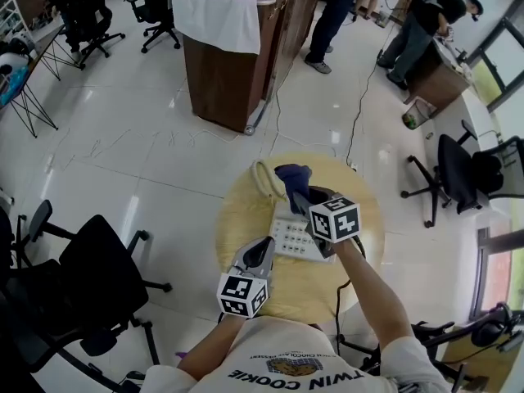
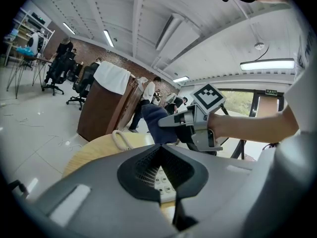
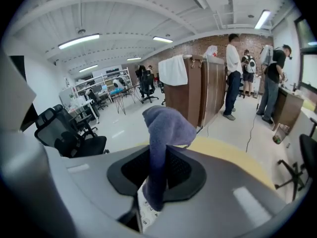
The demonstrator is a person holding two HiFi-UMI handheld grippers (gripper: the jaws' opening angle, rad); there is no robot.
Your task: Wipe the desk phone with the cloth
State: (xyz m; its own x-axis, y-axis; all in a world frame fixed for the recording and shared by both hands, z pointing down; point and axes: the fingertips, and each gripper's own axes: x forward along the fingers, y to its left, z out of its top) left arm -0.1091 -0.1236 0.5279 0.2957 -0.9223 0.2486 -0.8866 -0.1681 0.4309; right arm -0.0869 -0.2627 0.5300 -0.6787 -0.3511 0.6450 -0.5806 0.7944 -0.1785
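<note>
A white desk phone [image 1: 288, 238] with a keypad lies on the round yellow table [image 1: 242, 219]; its coiled cord [image 1: 260, 178] runs off toward the far edge. My right gripper [image 1: 297, 195] is shut on a dark blue cloth [image 1: 293, 176] and hangs over the phone's far end. In the right gripper view the cloth [image 3: 166, 125] sticks up out of the closed jaws, with the phone's keys [image 3: 144, 208] below. My left gripper [image 1: 262, 250] is at the phone's near left corner, shut and holding nothing. The left gripper view shows the keypad [image 2: 162, 180] under its jaws, with the right gripper [image 2: 168, 123] and the cloth [image 2: 154, 124] ahead.
A brown cabinet [image 1: 233, 64] draped with a white towel [image 1: 214, 16] stands beyond the table. Black office chairs sit at the left [image 1: 90, 268] and right [image 1: 467, 174]. People [image 1: 334, 11] stand at the back. A cable [image 1: 360, 105] runs across the floor.
</note>
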